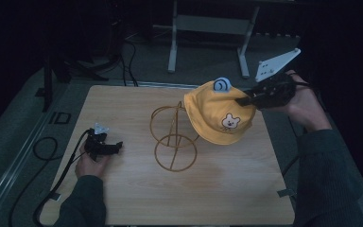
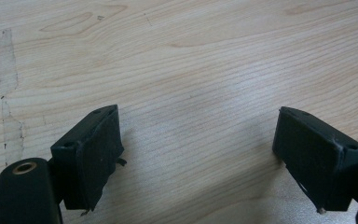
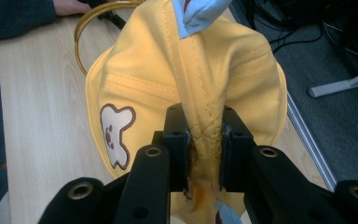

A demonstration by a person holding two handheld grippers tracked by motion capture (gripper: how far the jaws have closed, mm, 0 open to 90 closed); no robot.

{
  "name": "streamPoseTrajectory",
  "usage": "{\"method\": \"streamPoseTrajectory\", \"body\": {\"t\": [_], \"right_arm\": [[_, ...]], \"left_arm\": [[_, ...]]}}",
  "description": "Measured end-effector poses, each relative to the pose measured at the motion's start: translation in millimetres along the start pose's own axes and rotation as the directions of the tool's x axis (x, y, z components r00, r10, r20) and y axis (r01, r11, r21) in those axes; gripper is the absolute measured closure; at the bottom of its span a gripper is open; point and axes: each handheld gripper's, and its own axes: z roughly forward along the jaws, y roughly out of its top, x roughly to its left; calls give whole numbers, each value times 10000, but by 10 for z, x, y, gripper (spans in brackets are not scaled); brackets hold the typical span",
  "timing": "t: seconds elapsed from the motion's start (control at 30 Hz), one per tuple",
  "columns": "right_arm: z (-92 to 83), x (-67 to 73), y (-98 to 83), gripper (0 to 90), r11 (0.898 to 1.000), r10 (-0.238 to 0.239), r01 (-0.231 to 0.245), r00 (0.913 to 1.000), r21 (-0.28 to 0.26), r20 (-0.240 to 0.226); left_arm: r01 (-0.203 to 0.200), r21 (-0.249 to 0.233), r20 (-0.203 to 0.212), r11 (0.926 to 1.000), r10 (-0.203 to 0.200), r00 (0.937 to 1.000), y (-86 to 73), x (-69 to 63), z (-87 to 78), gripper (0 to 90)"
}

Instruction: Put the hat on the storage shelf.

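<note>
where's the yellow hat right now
In the high view the yellow hat hangs above the table's right half, pinched in the right gripper and just right of the gold wire stand.

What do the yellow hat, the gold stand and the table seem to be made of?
The yellow hat looks like soft matte cotton cloth: stitched seams show, and it creases where the right gripper pinches it. The gold stand seems to be thin bent metal wire with a slight sheen. The table shows pale wood grain, possibly a laminate.
</note>
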Motion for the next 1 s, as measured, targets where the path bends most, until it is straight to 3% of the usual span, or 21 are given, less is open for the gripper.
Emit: {"method": "streamPoseTrajectory", "body": {"t": [1.0], "right_arm": [[210, 52, 475, 766, 9977, -604, 609, 9980, 302, -188]], "left_arm": [[1, 2, 2, 10000, -1, 10000, 0, 0, 0, 153]]}}
